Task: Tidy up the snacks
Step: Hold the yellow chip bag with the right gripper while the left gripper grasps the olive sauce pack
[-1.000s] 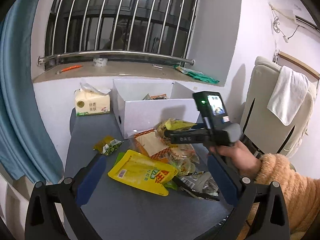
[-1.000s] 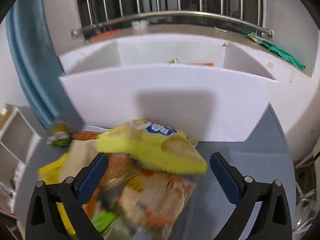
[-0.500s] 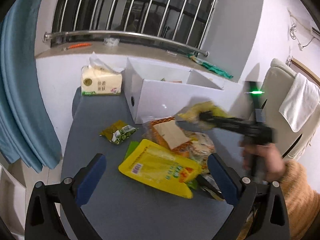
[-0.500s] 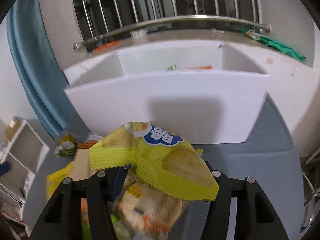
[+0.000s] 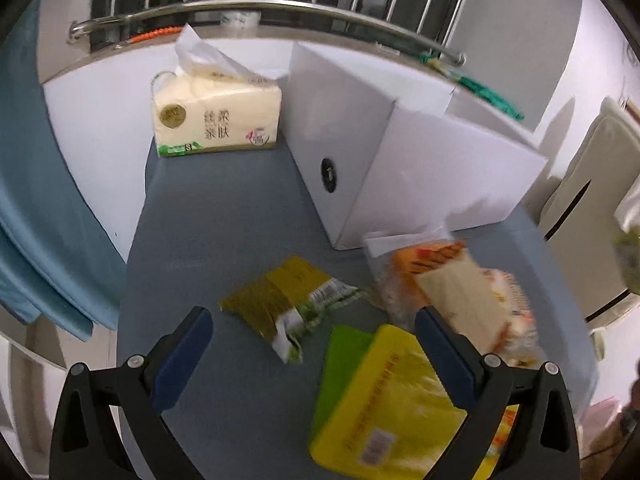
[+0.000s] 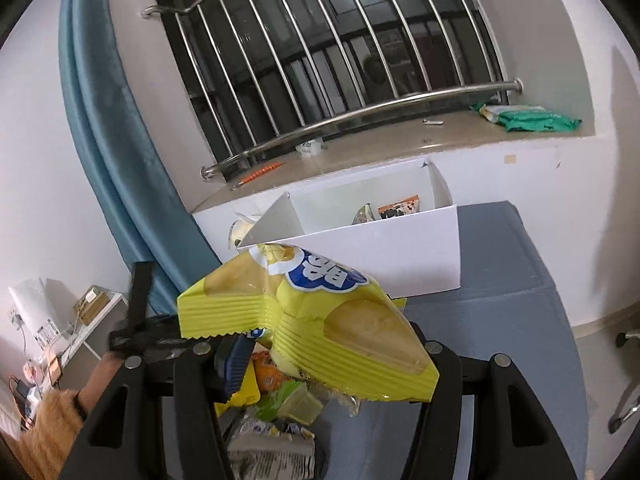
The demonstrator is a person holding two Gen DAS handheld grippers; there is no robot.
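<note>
My right gripper [image 6: 328,352] is shut on a puffy yellow chip bag [image 6: 320,312] and holds it above the snack pile [image 6: 272,440]. Ahead of it stands the open white box [image 6: 380,248] with a few snack packets [image 6: 400,208] inside. My left gripper [image 5: 310,320] is open and points down at the grey table [image 5: 224,220]. An olive-green packet [image 5: 288,300] lies just beyond its fingers. A flat yellow packet [image 5: 392,400] lies under the right finger, beside an orange and clear bag [image 5: 460,284]. The white box [image 5: 400,160] is behind them.
A tissue pack [image 5: 212,116] stands at the table's back left against the wall, beside the box. A blue curtain [image 5: 40,200] hangs on the left. A person's fuzzy orange sleeve [image 6: 52,420] shows at the lower left of the right wrist view. The window ledge holds a green pack [image 6: 532,120].
My right gripper closed on the yellow chip bag and lifted it off the pile. My left gripper swung left and down, so the olive-green packet now lies close in front of it.
</note>
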